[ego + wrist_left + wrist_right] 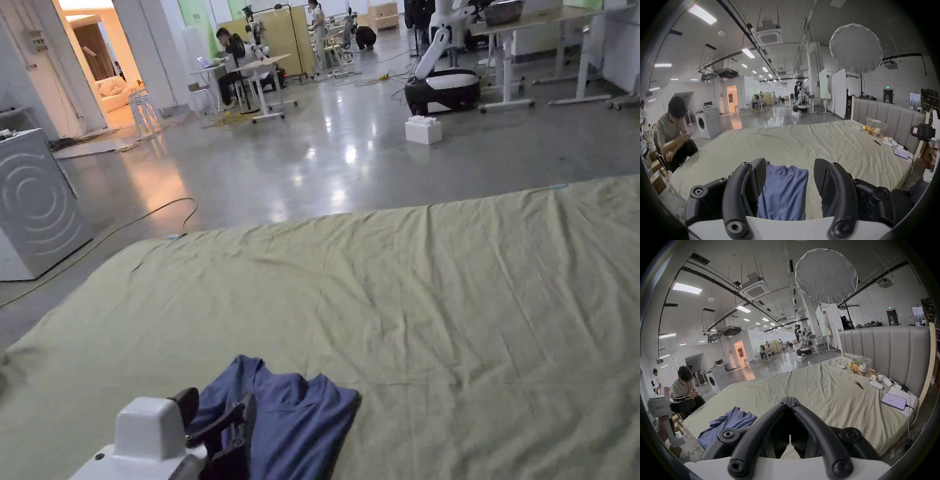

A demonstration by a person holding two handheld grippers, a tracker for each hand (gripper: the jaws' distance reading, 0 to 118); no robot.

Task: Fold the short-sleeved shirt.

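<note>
A blue short-sleeved shirt (300, 425) lies loosely folded and rumpled near the front left edge of the bed, on the pale green sheet (437, 300). My left gripper (219, 409) hovers just above the shirt's near side. In the left gripper view its jaws (789, 162) stand wide open, with the shirt (782, 191) showing between them, untouched. In the right gripper view, my right gripper (789, 397) is shut on nothing over bare sheet, to the right of the shirt (730, 421). It also shows in the left gripper view as the right gripper (922, 131), held off to the right.
A grey padded headboard (883, 345) closes the bed's right end. In front of it lie a phone (894, 400), white controllers (878, 382), a plastic bag (857, 365) and a black tool (859, 384). A person (672, 129) crouches by the bed's left side, near a washing machine (34, 200).
</note>
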